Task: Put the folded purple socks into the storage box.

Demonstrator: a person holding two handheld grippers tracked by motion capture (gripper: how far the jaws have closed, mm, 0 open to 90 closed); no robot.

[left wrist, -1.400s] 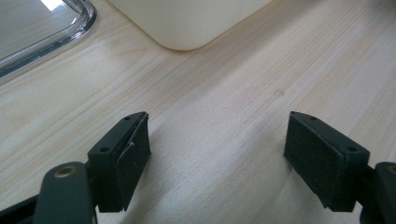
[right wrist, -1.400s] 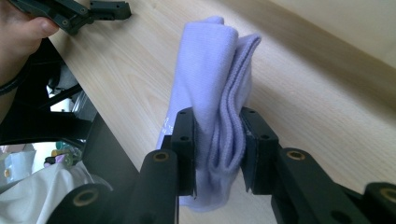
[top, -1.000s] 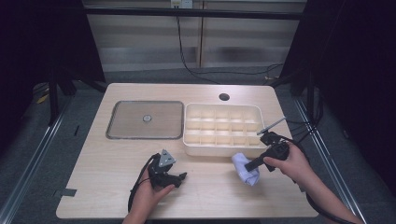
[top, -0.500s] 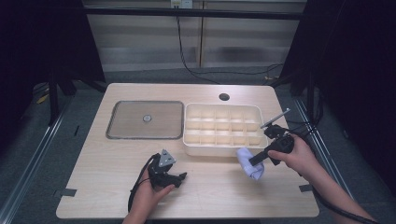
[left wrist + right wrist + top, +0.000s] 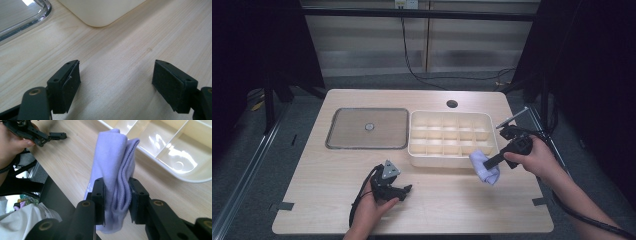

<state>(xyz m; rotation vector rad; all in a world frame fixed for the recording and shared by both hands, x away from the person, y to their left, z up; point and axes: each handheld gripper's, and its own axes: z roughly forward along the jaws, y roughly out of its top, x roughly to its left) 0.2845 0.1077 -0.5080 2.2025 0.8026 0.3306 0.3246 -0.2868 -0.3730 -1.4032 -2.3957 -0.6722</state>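
Right tongs (image 5: 117, 195) pinch a bunched cloth (image 5: 117, 170) beside the tray (image 5: 451, 159); left tongs (image 5: 116, 82) gape empty over the desk (image 5: 120, 50). The loose hanging end could snag the tray's rim and tug free

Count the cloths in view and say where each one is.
1. The purple cloth hangs folded, clamped in the right gripper by the compartment tray's near right corner. More could be hidden.

A folded lilac knit cloth (image 5: 117, 170) hangs bunched and upright, clamped between the jaws of the right gripper (image 5: 117, 200), clear of the tabletop just beside the near right corner of the cream compartment tray (image 5: 451, 161).
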